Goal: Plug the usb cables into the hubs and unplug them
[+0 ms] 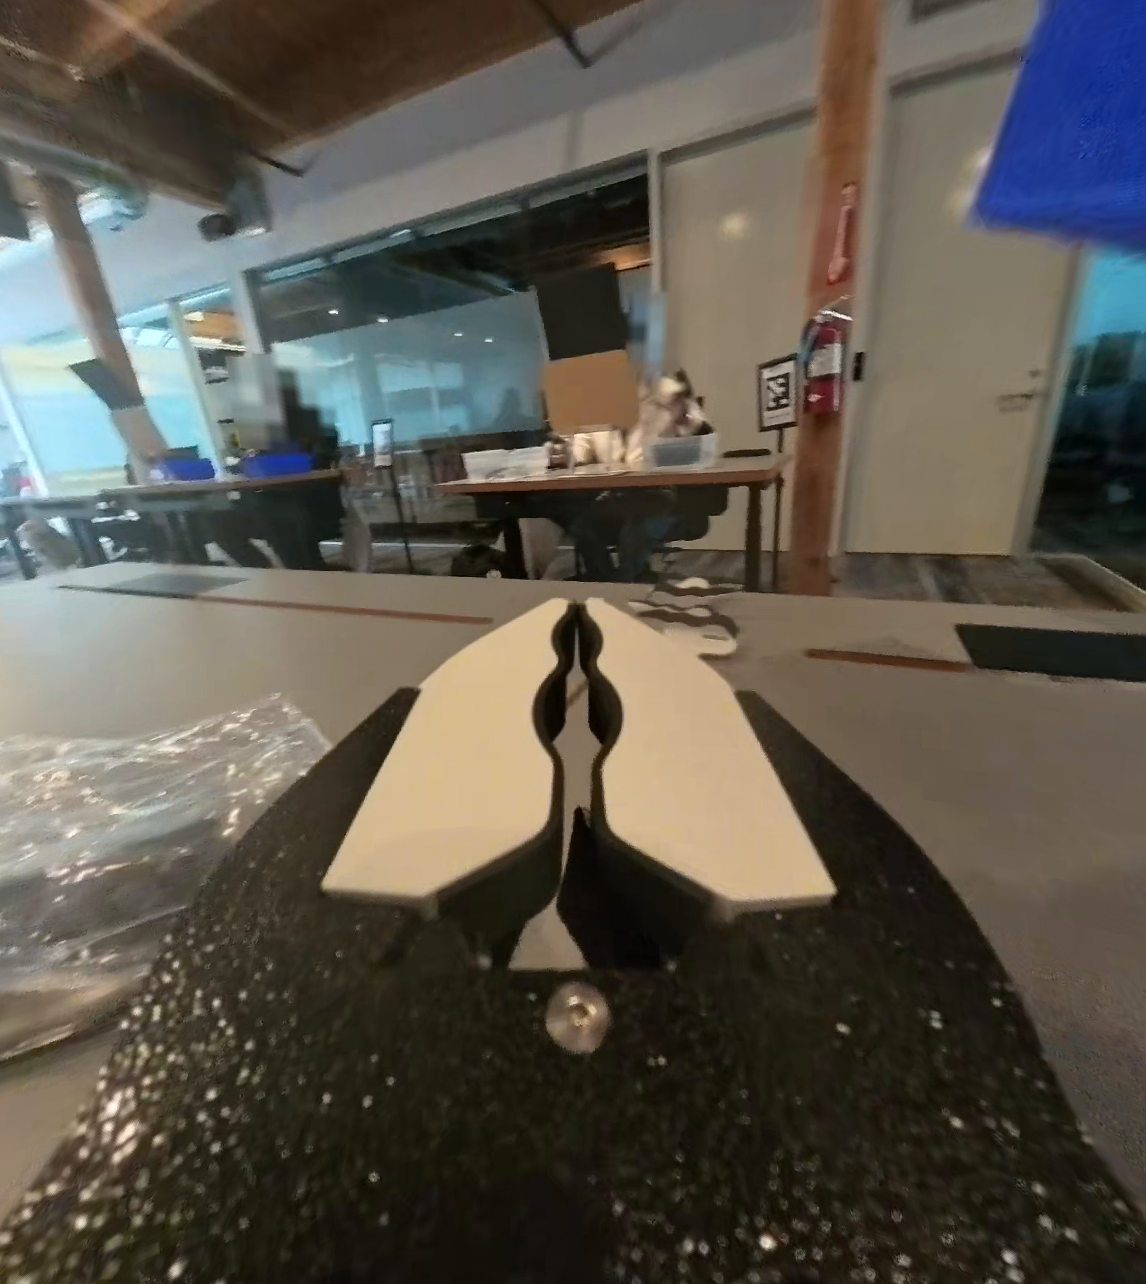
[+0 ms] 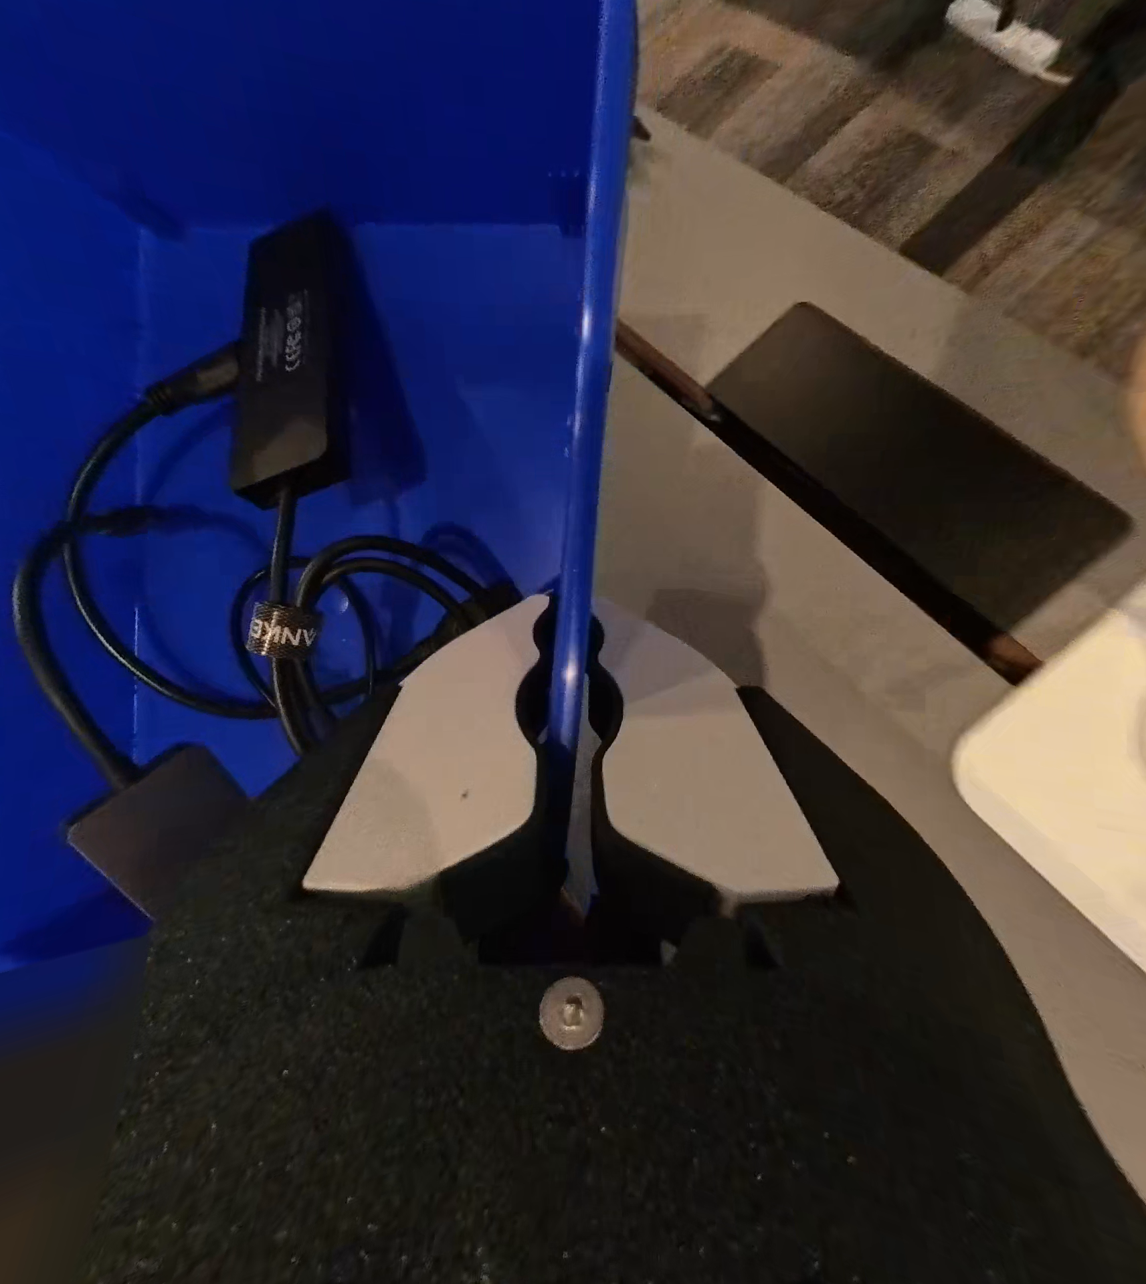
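My right gripper [image 2: 573, 629] is shut on the right side wall of a blue plastic bin [image 2: 417, 174], with one finger inside and one outside. In the bin lie a black USB hub [image 2: 295, 361], coiled black cables [image 2: 320, 625] with a strap, and a second dark hub [image 2: 139, 820] at the lower left. My left gripper [image 1: 578, 611] is shut, its tips touching with nothing between them, low over the grey table [image 1: 208, 660]. In the left wrist view the blue bin [image 1: 1112, 118] shows at the top right, above table level.
A clear plastic bag [image 1: 69, 820] lies on the table at the left. A black and white object [image 1: 688, 618] lies beyond the left fingertips. A black inset panel [image 2: 917, 472] and a white object [image 2: 1098, 799] are right of the bin. A person sits at a far table.
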Available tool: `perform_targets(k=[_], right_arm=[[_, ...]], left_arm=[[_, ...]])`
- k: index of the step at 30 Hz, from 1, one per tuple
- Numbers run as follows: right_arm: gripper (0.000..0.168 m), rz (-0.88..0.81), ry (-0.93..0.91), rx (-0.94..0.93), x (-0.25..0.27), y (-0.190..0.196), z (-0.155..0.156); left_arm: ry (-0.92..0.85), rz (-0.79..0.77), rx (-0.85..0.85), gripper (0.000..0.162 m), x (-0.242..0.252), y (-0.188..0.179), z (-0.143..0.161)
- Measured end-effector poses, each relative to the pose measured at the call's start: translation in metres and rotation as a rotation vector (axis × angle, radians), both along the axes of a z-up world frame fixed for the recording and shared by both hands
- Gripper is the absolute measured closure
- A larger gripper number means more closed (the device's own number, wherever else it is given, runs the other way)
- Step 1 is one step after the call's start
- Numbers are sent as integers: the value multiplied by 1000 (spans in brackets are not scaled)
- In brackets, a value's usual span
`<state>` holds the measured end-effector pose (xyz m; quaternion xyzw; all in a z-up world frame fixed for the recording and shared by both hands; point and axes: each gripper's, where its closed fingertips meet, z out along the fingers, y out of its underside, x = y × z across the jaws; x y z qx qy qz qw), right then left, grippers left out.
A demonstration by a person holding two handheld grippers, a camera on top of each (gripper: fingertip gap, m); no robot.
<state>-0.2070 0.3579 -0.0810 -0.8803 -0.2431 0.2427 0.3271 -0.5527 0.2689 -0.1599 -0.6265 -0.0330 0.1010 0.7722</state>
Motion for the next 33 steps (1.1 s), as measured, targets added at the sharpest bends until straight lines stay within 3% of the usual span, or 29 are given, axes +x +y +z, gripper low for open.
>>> perform_targets(k=[4,10,16,18,21,23,27,29,33], right_arm=[[163,-28,-65,-44,-61,36,-56],[163,-115,-138,-131,-103,58,-136],[163,-121,-288,-187,-105,57,-176],[161,-109,-236,-196,-108,55,-183],[147,-67,-118,-185,-115,53,-176],[139,-73,-8,-123,-116,59,-156],[111,-14,-88,134,-91,62,-108],[100,74,-154,277,-81,46,-82],[87,247,-273,457,-48,-26,-50]], left_arm=[[-33,76,45,159,-22,-6,6],[-17,80,78,157,-23,-7,14],[1,40,93,158,-15,-5,18],[21,9,98,157,-8,-5,20],[87,-34,102,150,8,-5,23],[145,-53,98,146,18,-6,24],[230,-77,102,147,31,-6,25],[236,-98,88,148,35,-3,22],[220,-132,75,148,39,0,19]])
